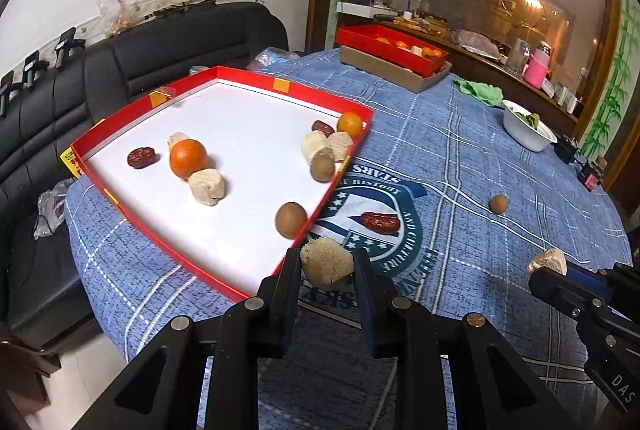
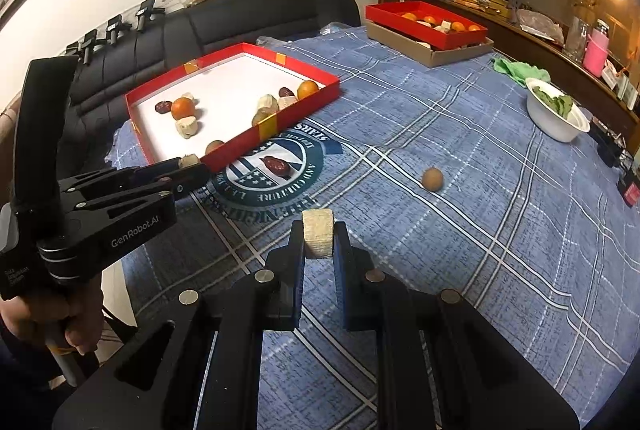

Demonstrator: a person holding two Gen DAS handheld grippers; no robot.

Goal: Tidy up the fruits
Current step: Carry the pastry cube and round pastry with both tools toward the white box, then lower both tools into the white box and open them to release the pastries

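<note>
The left gripper (image 1: 327, 264) has its fingers (image 1: 289, 282) drawn close together, pads pressing on either side of a rough beige chunk (image 1: 327, 266) that fills the gap between the tips and is lifted off the cloth. The right gripper (image 2: 318, 240) is likewise nearly closed, clamping a pale cut chunk (image 2: 318, 238) upright between its fingers (image 2: 295, 250), clear of the table. Just ahead of the left fingertips lies the near corner of a red-walled tray (image 1: 224, 288) with a white floor; inside it, nearest the tips, sits a brown round fruit (image 1: 291, 220), then further in an orange (image 1: 188, 157) with a beige chunk touching it and a dark red date (image 1: 141, 157) beside. More chunks, a date and a second orange (image 1: 350, 125) crowd the tray's right wall. Ahead and slightly right of the left fingers, a loose red date (image 1: 380, 222) rests on the round emblem of the blue plaid tablecloth (image 2: 460, 230). Ahead and right of the right fingers, a small brown round fruit (image 2: 433, 178) lies alone on the cloth. Further off stand a white bowl (image 2: 556, 125) with greens and a second red tray (image 2: 426, 23) holding oranges atop a cardboard box.
</note>
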